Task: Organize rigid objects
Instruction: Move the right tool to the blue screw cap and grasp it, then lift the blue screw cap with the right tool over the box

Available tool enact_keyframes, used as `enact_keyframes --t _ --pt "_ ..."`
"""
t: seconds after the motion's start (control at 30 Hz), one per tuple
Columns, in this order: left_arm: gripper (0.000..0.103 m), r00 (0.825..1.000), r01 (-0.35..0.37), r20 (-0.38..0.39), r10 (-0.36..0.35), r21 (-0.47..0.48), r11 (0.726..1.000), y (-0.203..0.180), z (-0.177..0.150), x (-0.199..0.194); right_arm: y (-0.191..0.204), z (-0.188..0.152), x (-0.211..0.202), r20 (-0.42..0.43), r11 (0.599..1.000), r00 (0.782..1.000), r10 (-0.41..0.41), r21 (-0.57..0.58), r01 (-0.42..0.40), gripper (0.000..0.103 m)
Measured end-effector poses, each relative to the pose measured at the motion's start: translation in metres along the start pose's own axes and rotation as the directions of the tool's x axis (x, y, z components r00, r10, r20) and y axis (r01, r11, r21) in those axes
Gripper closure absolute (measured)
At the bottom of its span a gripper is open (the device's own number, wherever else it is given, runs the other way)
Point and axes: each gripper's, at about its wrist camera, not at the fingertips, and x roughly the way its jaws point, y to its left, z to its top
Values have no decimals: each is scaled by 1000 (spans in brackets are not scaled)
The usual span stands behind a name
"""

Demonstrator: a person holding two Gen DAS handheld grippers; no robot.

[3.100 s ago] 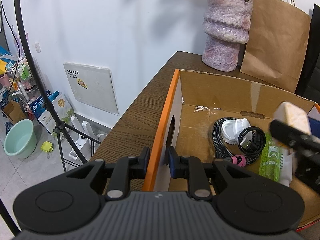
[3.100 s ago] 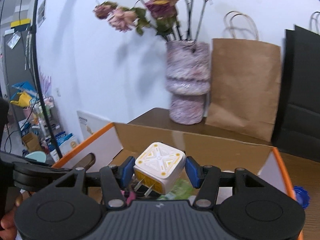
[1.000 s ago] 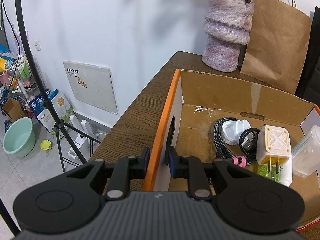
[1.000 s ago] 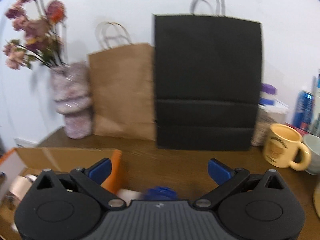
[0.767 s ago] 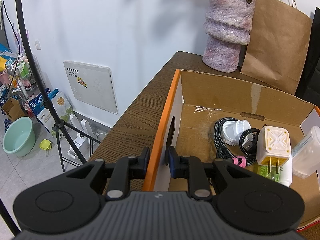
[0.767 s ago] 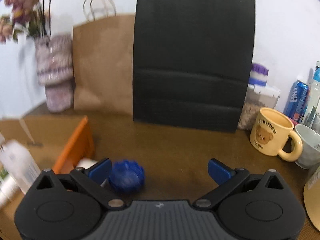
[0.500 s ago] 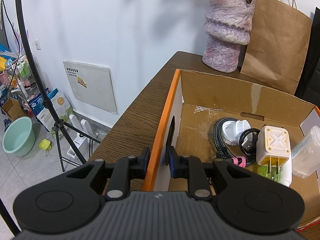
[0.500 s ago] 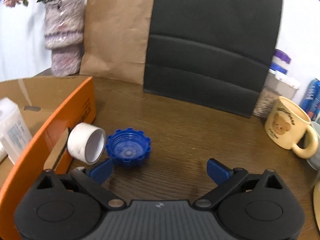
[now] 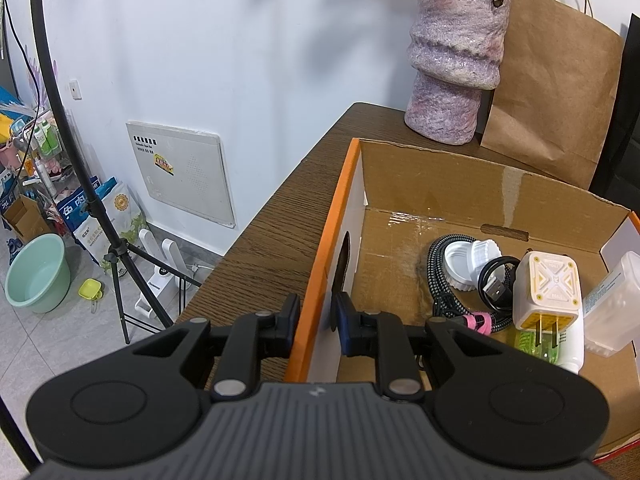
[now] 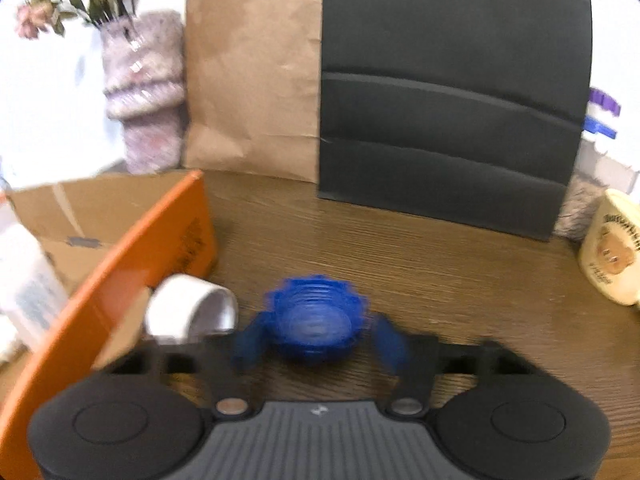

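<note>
The left gripper [image 9: 316, 320] is pinched on the orange wall of the box [image 9: 320, 240], one finger outside and one inside, steadying it on the table [image 10: 400, 240]. The right gripper [image 10: 316, 340] straddles the blue cap [image 10: 316, 324], which lies open side up on the table just right of the box; its fingers [image 10: 250, 340] sit close on either side of the cap, but motion blur hides whether they touch it, so I cannot tell if the grip has closed. The main risk, as I judge it, is the cap slipping: it is low, round and ribbed, and a pinch that lands off-centre or too high could squirt it out across the wood. The white roll [image 10: 188, 312] lies on its side just left of the cap, against the box corner, and the left finger could nudge it or catch it in the pinch. Carrying the cap over, the orange wall stands between it and the box interior, so too low a lift would knock the rim. Inside, a charger [image 9: 548, 292], cables [image 9: 440, 280], white lids [image 9: 472, 260], a green bottle [image 9: 560, 350] and a clear case [image 9: 612, 304] crowd the near end, leaving bare floor toward the back. A mug [image 10: 612, 248], black bag [image 10: 452, 92], brown bag [image 10: 252, 76] and vase [image 10: 144, 96] stand farther off.
</note>
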Motion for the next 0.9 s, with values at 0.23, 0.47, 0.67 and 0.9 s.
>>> enact_keyframes --t 0.23,0.47,0.67,0.9 --pt "83 1000 0 0 0 0 1000 0 0 0 2 -2 -3 5 999 999 -51 0 51 52" --pt "83 1000 0 0 0 0 1000 0 0 0 -2 -3 -7 25 996 996 -88 22 87 52" --pt "83 1000 -1 0 1 0 1000 0 0 0 -2 0 -20 79 995 992 -100 33 98 52" --pt "83 1000 -2 1 2 3 1000 0 0 0 11 14 -49 173 996 981 -83 29 79 52"
